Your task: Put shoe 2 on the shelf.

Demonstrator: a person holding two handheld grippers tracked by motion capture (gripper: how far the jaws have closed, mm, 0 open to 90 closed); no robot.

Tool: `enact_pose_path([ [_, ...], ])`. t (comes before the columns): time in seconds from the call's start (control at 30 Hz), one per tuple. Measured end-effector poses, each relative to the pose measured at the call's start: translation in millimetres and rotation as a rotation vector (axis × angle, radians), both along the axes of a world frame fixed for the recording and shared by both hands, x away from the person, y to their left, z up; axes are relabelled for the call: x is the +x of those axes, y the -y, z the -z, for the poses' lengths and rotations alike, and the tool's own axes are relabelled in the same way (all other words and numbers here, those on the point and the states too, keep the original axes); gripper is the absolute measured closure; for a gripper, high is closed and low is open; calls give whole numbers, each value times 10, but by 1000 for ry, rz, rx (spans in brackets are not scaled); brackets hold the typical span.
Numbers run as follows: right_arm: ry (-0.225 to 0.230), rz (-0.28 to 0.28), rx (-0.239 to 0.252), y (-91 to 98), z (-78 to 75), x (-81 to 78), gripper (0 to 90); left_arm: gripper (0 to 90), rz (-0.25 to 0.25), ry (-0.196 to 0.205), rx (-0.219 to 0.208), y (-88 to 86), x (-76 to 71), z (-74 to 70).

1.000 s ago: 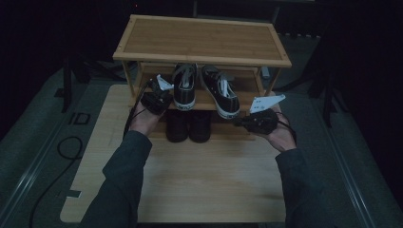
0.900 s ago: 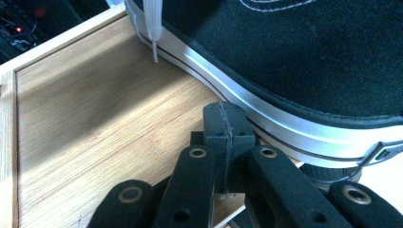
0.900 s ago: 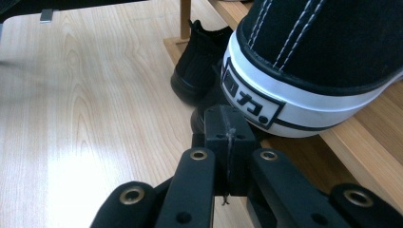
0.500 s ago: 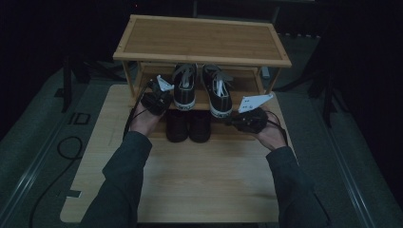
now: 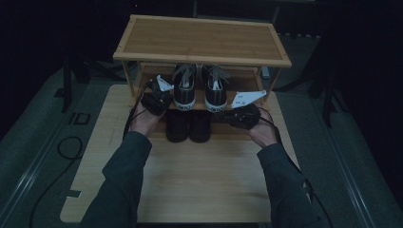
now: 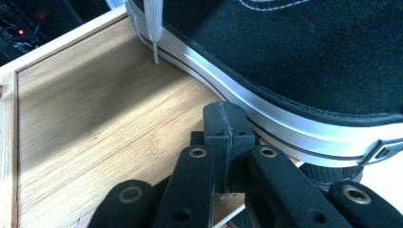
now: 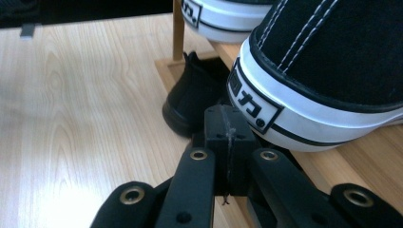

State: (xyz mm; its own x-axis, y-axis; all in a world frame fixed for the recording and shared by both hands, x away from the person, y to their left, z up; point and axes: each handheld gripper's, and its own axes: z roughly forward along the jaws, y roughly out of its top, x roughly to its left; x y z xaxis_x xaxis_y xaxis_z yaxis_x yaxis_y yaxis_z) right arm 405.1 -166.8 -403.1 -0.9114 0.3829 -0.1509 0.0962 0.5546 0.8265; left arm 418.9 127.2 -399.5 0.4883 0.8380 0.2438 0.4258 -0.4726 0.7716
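Note:
A pair of black canvas sneakers with white soles stands side by side on the middle shelf of a wooden shoe rack, heels toward me. My left gripper is shut, its tips against the outer side of the left sneaker. In the left gripper view the closed jaws touch the white sole rim of that sneaker above the shelf board. My right gripper is shut beside the heel of the right sneaker. Its closed tips press near the heel label of that sneaker.
Two plain black shoes stand below the shelf, one showing in the right gripper view. The rack sits at the far end of a light wooden table. Cables trail from both grippers, and dark floor surrounds the table.
My right gripper has moved left toward the rack. The right sneaker, angled outward before, now stands straight beside the left one. The left gripper has stayed put.

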Motion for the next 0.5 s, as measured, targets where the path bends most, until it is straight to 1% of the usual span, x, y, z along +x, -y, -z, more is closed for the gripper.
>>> enact_pose_path([
  [0.07, 1, -1, 8, -10, -6, 0, 900, 900, 0, 1, 1, 1, -1, 0],
  [0.1, 10, -2, 16, -37, -29, -3, 900, 900, -1, 2, -2, 0, -2, 2],
  [0.27, 25, -3, 28, -98, -95, -7, 900, 900, -2, 1, -1, 1, -3, 2],
  [0.3, 32, -4, 34, -134, -115, -7, 900, 900, -3, 2, -2, 1, -4, 3],
  [0.37, 31, -5, 32, -153, -113, -6, 900, 900, -3, 1, -1, 1, -4, 2],
  [0.5, 12, -19, 17, -236, -31, 15, 900, 900, -2, 1, -2, -2, -6, 3],
])
